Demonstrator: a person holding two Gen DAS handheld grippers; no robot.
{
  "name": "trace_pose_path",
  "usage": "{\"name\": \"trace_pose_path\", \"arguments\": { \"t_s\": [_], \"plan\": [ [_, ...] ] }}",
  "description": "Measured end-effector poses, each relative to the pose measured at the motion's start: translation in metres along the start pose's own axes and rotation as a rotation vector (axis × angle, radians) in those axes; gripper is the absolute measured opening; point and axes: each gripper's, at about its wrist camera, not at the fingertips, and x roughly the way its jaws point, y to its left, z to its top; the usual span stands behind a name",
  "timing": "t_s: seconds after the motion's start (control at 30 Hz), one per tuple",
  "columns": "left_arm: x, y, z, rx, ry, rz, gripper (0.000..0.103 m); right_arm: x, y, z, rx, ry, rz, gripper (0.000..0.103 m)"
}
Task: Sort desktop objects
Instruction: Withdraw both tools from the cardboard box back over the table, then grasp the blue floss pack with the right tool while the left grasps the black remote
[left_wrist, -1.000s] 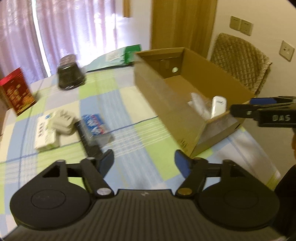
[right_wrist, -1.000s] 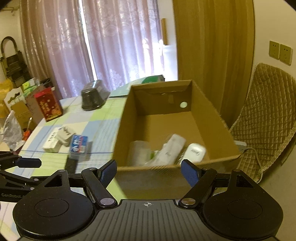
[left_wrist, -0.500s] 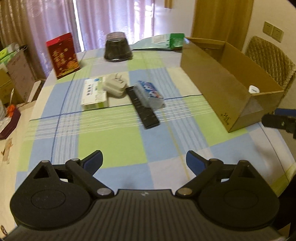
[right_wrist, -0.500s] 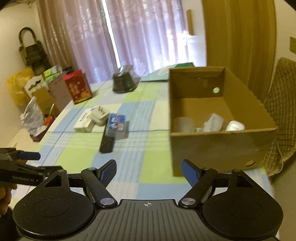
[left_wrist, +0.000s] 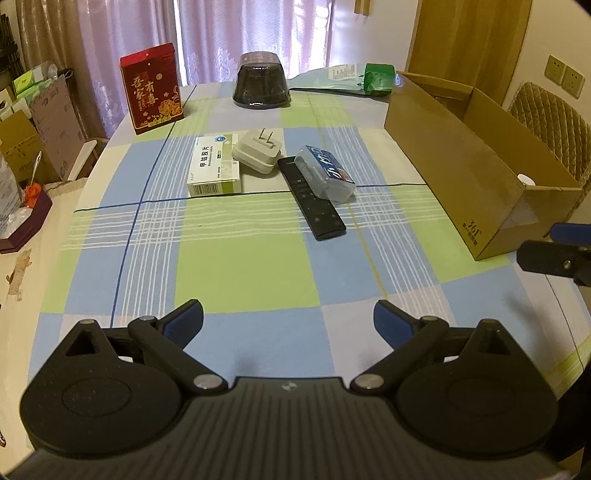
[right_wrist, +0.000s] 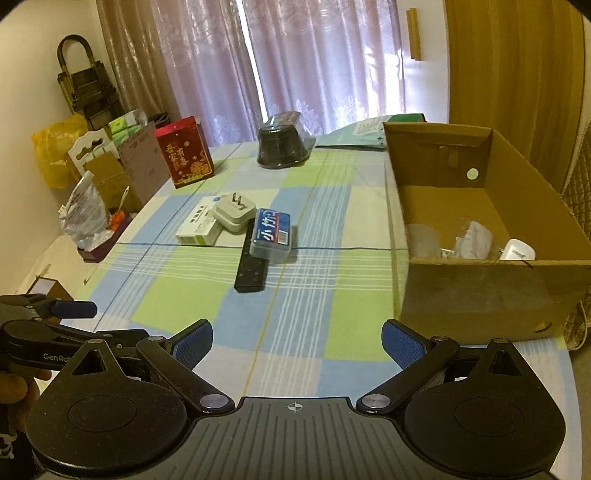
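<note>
likely light and stiff, the black remote under the clear case suits a grip across its narrow sides; left gripper and right gripper gape wide, empty.

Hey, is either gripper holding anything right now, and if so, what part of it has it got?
Nothing is held. The left gripper and the right gripper both stand open and empty above the checked tablecloth.

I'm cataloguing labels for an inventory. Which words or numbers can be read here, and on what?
"吾家有喜": red gift box.
"甲钴胺片": white medicine box; smaller print too small.
"361°": cardboard box.
"GenRo": left gripper, cut off.
Clear plastic case: blue label unclear.
</note>
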Motion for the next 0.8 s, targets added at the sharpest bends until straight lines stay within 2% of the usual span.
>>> {"name": "trace_pose_path", "arguments": {
  "t_s": [0.43, 0.67, 0.8],
  "plan": [
    [0.024, 0.006, 0.003, -0.024, 0.014, -0.007, 0.097, 0.03, 0.008, 0.017, -0.009, 0.016, 0.007, 0.1],
    [0.049, -0.005, 0.015, 0.016, -0.031, 0.011, 0.096, 0.057, 0.012, 0.042, -0.018, -0.002, 0.01, 0.1],
    [0.069, -0.016, 0.027, 0.041, -0.065, 0.001, 0.09, 0.084, 0.012, 0.061, -0.017, -0.003, 0.009, 0.1]
  ]
}}
